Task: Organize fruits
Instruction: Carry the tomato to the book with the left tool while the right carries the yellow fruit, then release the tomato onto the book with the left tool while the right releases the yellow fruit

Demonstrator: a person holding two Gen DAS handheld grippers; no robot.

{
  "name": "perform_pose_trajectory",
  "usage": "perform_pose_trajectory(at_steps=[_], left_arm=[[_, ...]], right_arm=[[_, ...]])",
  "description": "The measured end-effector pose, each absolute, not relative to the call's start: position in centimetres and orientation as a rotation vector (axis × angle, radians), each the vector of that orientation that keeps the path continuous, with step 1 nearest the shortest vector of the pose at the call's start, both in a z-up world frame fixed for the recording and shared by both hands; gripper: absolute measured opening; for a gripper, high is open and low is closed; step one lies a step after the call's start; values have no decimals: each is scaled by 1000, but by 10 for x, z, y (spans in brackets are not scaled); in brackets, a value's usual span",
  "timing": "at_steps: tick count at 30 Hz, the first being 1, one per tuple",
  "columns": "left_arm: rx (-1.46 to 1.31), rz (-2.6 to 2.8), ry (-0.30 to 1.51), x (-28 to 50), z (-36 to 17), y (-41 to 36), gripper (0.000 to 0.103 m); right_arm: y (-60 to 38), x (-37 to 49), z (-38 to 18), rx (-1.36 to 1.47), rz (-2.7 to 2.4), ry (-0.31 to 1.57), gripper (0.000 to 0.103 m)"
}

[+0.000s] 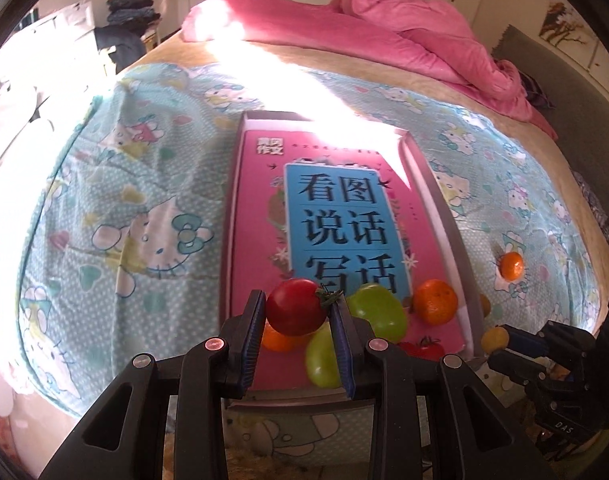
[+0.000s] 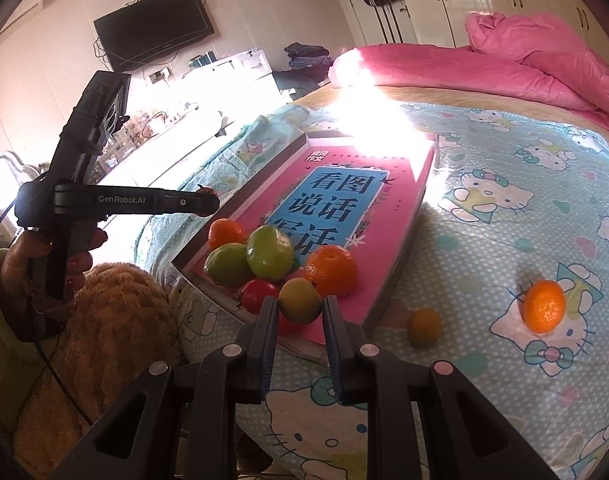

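Left wrist view: my left tongs [image 1: 297,307] clamp a red tomato [image 1: 296,306].
My right tongs [image 2: 299,301] pinch a yellow-green fruit [image 2: 299,300], perhaps a kumquat; an orange [image 2: 543,306] lies at three o'clock.

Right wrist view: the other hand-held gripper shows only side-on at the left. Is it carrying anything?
Observer: Yes. The left wrist view shows the left hand-held gripper shut on a red tomato.
Operator: Is it whole, stem and all?
Observer: It looks whole, and a green stem sticks out on its right side in that picture.
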State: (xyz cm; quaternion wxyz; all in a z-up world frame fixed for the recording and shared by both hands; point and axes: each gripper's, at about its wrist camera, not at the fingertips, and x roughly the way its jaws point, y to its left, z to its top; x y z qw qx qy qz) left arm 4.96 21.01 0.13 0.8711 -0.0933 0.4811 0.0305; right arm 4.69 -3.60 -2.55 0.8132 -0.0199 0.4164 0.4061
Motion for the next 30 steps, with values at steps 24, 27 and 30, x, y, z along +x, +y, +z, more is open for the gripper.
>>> perform_pose_trajectory(at_steps=[24,27,30], left_arm=[[-167,98,1156,43,-25,212,33],[-175,94,1159,42,-25,213,33],[-168,90,1168,43,-26,211,33]], right_arm=[[-12,54,-42,-143,834,931,23],[-8,54,-45,-154,835,936,23],[-5,53,-47,-162,834,945,23]])
